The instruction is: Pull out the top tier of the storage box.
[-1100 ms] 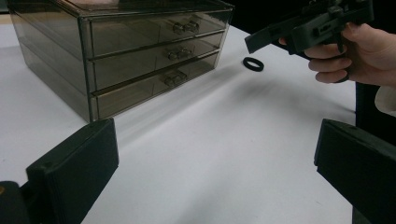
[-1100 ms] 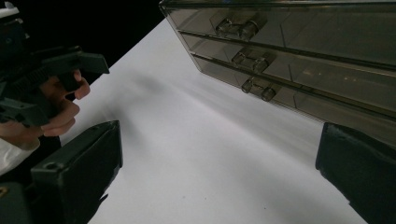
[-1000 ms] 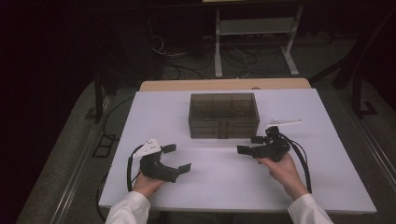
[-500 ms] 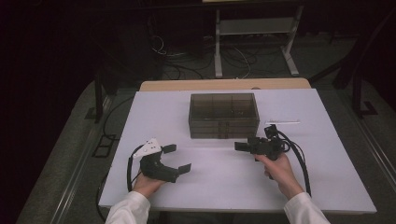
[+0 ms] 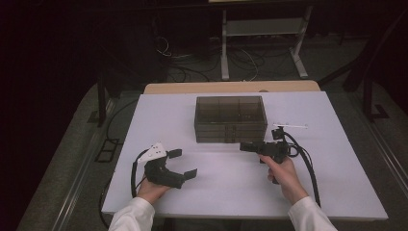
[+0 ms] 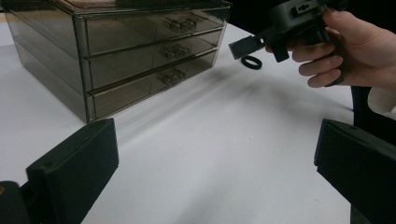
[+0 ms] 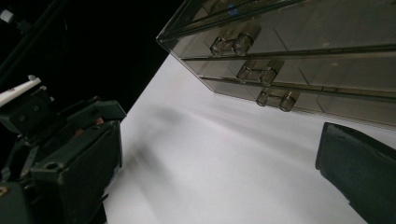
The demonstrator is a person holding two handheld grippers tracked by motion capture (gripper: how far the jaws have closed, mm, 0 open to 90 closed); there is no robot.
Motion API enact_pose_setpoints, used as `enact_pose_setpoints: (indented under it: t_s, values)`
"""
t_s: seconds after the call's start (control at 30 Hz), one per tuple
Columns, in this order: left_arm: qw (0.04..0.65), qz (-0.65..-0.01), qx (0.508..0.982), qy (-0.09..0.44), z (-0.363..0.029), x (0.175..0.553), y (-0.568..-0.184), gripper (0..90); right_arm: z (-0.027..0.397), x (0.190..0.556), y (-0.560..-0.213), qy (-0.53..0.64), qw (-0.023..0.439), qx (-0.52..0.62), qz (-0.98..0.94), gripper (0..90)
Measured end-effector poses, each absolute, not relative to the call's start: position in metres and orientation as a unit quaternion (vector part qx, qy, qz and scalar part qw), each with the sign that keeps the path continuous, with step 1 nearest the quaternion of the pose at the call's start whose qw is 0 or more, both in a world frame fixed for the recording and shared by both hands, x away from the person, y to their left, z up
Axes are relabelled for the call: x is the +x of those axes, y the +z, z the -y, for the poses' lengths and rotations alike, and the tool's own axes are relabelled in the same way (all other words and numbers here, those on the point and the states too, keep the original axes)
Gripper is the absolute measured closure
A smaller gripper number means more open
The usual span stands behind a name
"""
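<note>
I have both grippers over the white table (image 5: 221,192), and neither holds anything. My left gripper (image 5: 185,163) sits near the front-left of the table, jaws spread wide apart; in the left gripper view they stand at the two bottom corners with bare table between them. My right gripper (image 5: 246,147) hangs just in front of the drawer box (image 5: 230,118), near its right half, tilted on its side and pointing left. Its jaws are wide apart too: in the right gripper view one stands at the left edge and one at the lower right, with nothing between them.

The box is smoky clear plastic with three drawers stacked one above the other, each with a small clear knob (image 7: 273,100); all three look closed. It stands at the middle of the table toward the far edge.

A small black ring (image 6: 251,62) lies on the table to the right of the box, beyond my right gripper in the left gripper view. A thin white stick (image 5: 290,126) lies to the right of the box.
</note>
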State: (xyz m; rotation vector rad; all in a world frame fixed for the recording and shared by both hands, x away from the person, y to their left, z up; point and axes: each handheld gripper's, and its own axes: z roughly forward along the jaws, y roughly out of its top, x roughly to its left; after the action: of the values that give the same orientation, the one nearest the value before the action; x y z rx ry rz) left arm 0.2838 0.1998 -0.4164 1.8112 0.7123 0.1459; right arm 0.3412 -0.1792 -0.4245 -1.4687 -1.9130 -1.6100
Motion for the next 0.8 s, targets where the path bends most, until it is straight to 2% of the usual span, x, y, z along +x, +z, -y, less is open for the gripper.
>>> enact_pose_setpoints:
  t_s: [0.8]
  values:
    - [0.561,-0.301,0.769,0.060,-0.1995,0.2839,-0.4165,0.0,0.1700,0.3442,-0.4295,-0.609,0.182,-0.538,0.554,0.2]
